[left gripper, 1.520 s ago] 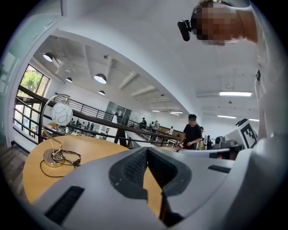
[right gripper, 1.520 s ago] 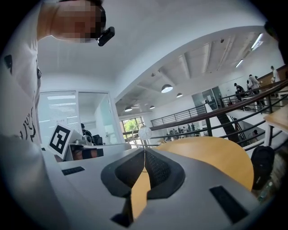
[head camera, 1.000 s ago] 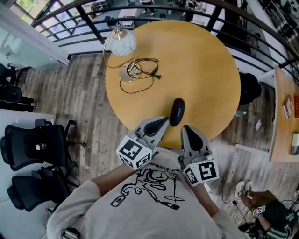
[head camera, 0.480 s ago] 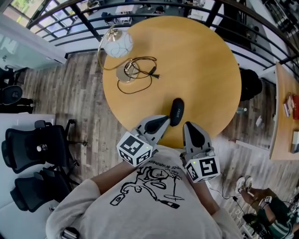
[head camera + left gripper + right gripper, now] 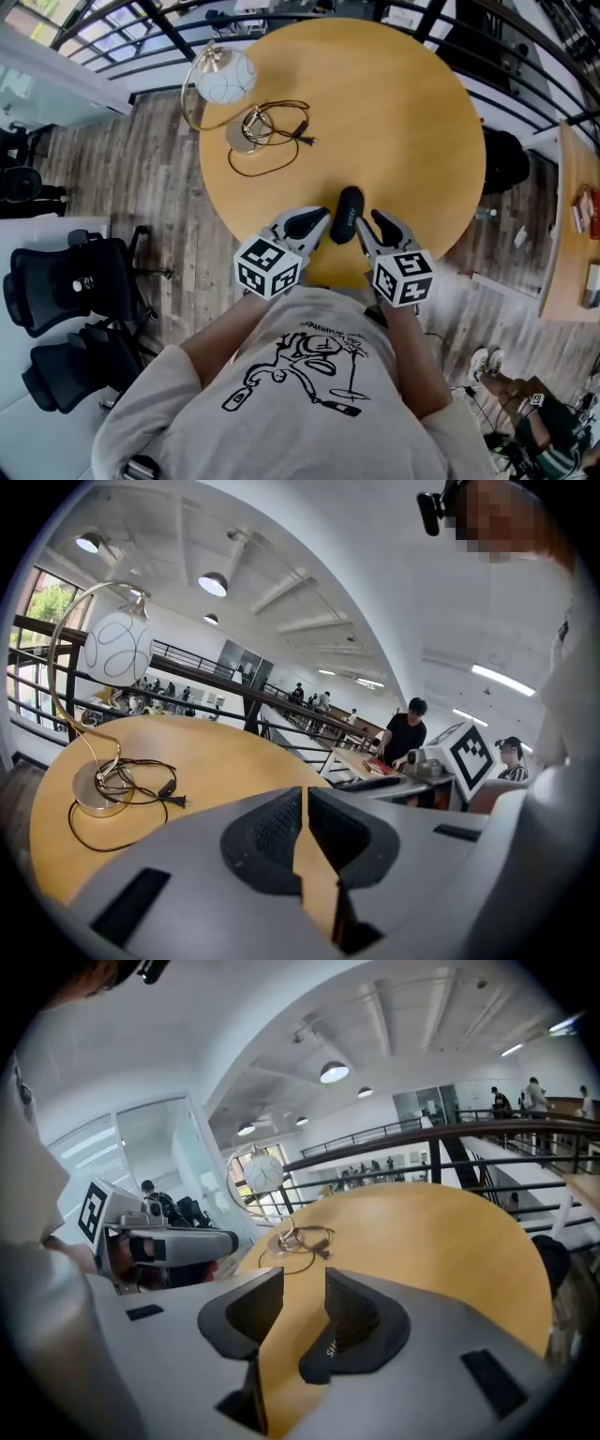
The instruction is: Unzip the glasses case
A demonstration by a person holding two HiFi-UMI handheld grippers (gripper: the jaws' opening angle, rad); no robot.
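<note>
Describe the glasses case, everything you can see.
The glasses case is a black, matte, oblong pod with rounded ends and small pale lettering. It lies flat on the round wooden table, by the edge nearest the person. It looks closed, but the zip itself is too small to make out. The shut left tongs and the right tongs flank it; contact cannot be told. The right tongs' jaws have just been opening, with nothing gripped.

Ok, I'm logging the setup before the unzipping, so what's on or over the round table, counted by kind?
glasses case: 1
lamp: 1
grippers: 2 (left gripper shut; right gripper with jaws just opening, gripping nothing)
Total: 4
</note>
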